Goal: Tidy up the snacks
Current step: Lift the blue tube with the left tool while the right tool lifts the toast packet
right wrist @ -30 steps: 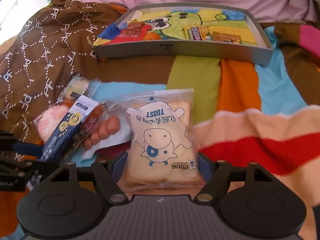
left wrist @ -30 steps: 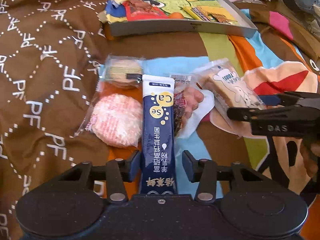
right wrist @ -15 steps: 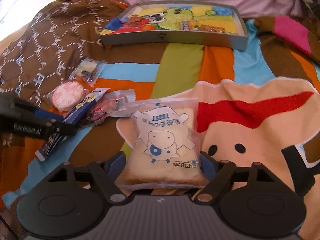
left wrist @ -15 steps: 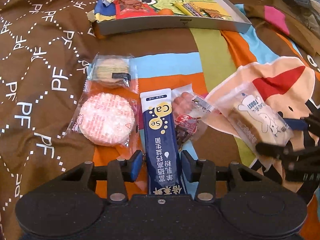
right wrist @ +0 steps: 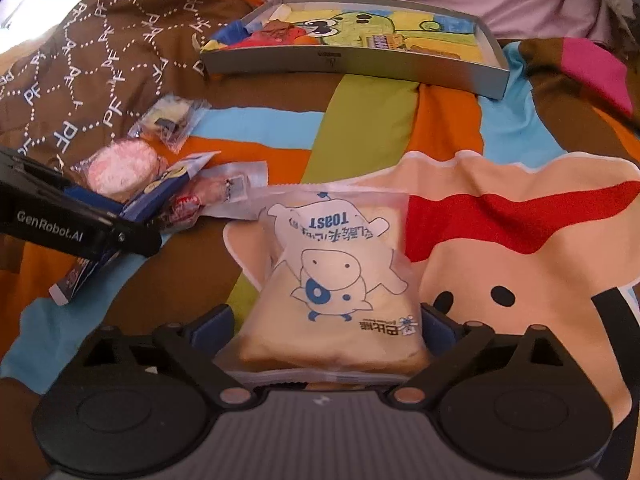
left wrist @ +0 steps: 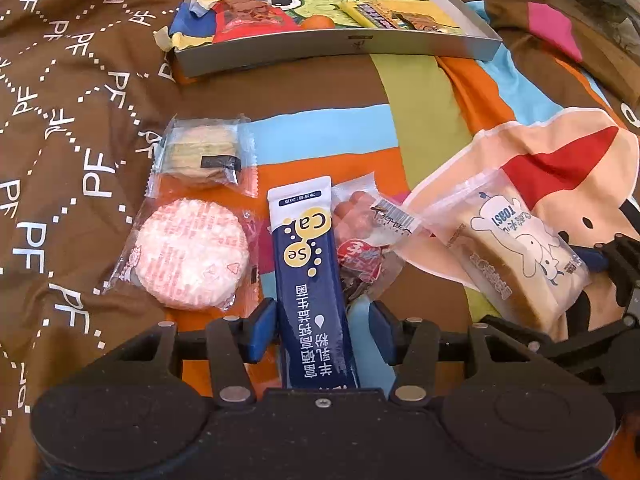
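The blue sachet (left wrist: pixel 310 280) lies on the bed cover (left wrist: pixel 328 92) between the fingers of the left gripper (left wrist: pixel 322 330), which is part open with a small gap on each side. The toast packet (right wrist: pixel 340 280) sits between the pads of the right gripper (right wrist: pixel 326 330), which touch its sides. The grey tray (left wrist: pixel 340 42) is farther back.
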`<state>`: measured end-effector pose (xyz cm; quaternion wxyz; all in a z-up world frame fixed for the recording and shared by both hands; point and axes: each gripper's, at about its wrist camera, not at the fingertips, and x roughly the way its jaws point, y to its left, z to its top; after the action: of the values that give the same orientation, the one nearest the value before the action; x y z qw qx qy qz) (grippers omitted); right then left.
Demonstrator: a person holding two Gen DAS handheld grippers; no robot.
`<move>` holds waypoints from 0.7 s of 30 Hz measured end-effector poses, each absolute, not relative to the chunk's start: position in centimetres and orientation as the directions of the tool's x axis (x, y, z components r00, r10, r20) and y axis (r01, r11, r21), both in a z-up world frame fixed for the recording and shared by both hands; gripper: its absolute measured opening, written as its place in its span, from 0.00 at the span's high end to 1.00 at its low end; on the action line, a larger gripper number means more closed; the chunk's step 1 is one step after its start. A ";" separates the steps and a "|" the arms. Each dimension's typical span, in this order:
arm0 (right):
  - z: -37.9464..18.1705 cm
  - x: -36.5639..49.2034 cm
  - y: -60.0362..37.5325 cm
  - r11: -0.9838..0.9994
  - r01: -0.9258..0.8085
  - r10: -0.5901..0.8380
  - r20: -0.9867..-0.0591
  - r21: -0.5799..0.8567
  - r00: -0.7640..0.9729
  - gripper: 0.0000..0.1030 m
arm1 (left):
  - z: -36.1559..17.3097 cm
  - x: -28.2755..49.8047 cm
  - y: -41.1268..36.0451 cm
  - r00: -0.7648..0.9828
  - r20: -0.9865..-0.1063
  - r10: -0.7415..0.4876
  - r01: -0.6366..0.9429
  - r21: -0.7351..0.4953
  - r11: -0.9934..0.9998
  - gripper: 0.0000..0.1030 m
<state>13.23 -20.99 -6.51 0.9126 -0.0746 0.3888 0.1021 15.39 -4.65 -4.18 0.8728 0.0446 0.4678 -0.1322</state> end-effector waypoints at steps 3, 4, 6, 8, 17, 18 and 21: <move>-6.6 13.2 -20.8 0.968 -0.243 0.126 -0.721 -0.061 0.682 0.06 | -4.3 15.3 -4.6 0.536 -0.825 -0.181 0.257 -0.045 0.965 0.53; -6.6 13.2 -20.8 0.969 -0.241 0.123 -0.719 -0.063 0.684 0.07 | -4.3 15.3 -4.6 0.539 -0.823 -0.179 0.252 -0.045 0.967 0.54; -6.6 13.1 -20.8 0.970 -0.234 0.118 -0.716 -0.065 0.688 0.09 | -4.2 15.0 -4.5 0.546 -0.819 -0.175 0.245 -0.044 0.968 0.56; -6.5 13.0 -20.8 0.974 -0.216 0.107 -0.712 -0.065 0.694 0.13 | -4.2 14.7 -4.5 0.552 -0.816 -0.173 0.236 -0.046 0.971 0.58; -6.4 12.2 -20.0 0.971 -0.210 0.073 -0.699 -0.112 0.711 0.21 | -4.0 11.4 -5.3 0.570 -0.793 -0.214 0.200 -0.118 0.973 0.64; -6.4 12.1 -19.8 0.969 -0.214 0.069 -0.698 -0.122 0.713 0.21 | -4.0 11.0 -5.4 0.568 -0.793 -0.218 0.205 -0.120 0.971 0.64; -6.3 11.6 -19.5 0.961 -0.227 0.054 -0.691 -0.161 0.721 0.22 | -3.9 10.5 -5.6 0.565 -0.794 -0.225 0.212 -0.124 0.969 0.65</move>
<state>11.59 -19.49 -6.26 0.9201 -0.1179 0.3657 0.0765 10.45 -5.57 -3.93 0.8845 -0.0072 0.4499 -0.1235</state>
